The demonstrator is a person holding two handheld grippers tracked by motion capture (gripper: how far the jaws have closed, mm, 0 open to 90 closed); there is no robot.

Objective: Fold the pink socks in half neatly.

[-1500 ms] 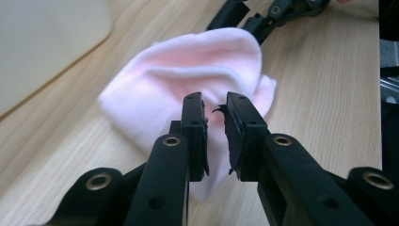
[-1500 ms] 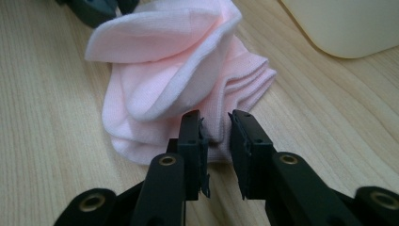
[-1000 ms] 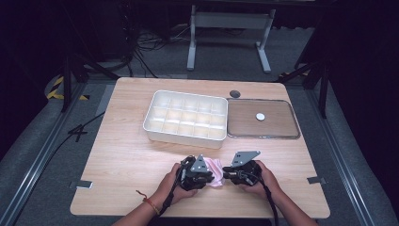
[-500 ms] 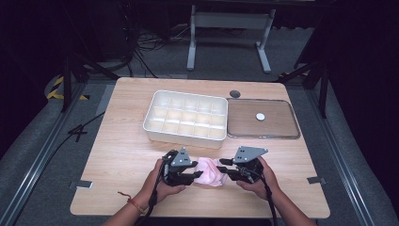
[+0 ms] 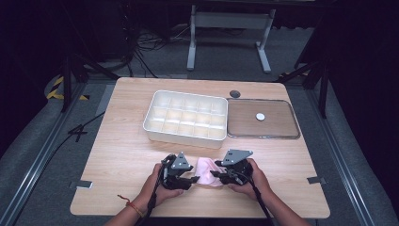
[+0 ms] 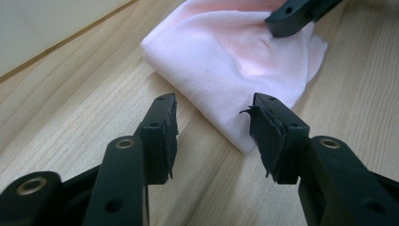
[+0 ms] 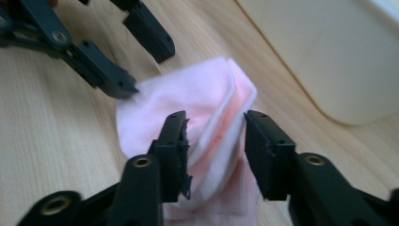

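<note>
Cloth, pink and folded, lies on the table just in front of the white tray, between the two grippers. The left gripper has just been opening; its jaws stand apart at the cloth's edge, not pressing it. The right gripper has been opening too, its jaws apart with a fold of cloth loose between them.
</note>
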